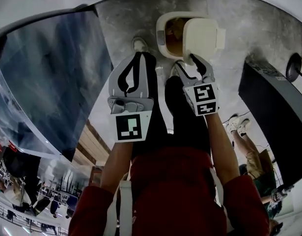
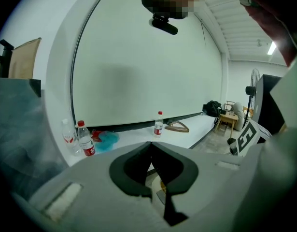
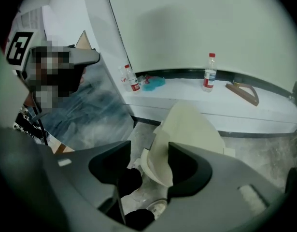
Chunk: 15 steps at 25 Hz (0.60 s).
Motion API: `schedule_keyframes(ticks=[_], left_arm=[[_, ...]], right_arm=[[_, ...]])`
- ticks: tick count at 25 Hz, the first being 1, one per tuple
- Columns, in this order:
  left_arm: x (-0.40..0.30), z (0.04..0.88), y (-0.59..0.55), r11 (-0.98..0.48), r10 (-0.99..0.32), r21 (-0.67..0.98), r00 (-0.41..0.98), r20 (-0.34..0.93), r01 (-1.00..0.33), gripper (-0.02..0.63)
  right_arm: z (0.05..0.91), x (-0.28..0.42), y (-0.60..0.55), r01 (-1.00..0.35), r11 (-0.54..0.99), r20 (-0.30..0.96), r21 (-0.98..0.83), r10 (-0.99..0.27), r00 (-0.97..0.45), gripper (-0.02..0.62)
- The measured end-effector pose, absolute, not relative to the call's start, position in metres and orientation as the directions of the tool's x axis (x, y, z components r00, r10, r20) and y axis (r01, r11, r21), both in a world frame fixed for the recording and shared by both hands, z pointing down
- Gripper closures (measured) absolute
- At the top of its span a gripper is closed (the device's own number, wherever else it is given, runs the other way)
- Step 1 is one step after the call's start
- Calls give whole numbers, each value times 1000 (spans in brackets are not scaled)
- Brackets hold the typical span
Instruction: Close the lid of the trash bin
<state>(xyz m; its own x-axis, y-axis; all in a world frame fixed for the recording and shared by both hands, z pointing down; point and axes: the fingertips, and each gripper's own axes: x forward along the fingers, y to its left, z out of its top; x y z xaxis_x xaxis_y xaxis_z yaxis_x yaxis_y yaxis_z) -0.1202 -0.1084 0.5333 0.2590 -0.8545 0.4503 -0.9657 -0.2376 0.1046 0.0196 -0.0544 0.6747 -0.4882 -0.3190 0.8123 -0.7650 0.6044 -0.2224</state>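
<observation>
A cream trash bin (image 1: 162,37) stands on the grey floor ahead of my feet. Its lid (image 1: 202,36) is raised and tilted over the opening. My right gripper (image 1: 190,65) is open, and its jaws straddle the lid's near edge without squeezing it. In the right gripper view the cream lid (image 3: 191,129) rises between and beyond the two dark jaws of the right gripper (image 3: 149,151). My left gripper (image 1: 137,54) is shut and empty, held left of the bin and apart from it. The left gripper (image 2: 150,144) points at the white wall, its tips touching.
A large dark glossy panel (image 1: 52,77) lies along the left. A black board (image 1: 273,107) and a fan (image 1: 293,68) stand at the right, near another person's legs (image 1: 239,127). Water bottles (image 3: 209,71) (image 2: 85,139) stand on a white ledge by the wall.
</observation>
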Motion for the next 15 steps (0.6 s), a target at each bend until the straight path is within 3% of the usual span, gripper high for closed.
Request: schedule_keyframes(ticks=[15], left_arm=[[-147,607,-108,-220,-808,147,265,526,-964,601]], right_arm=[[756,-25,-46,-748,602,862,-281,-184,-472,354]])
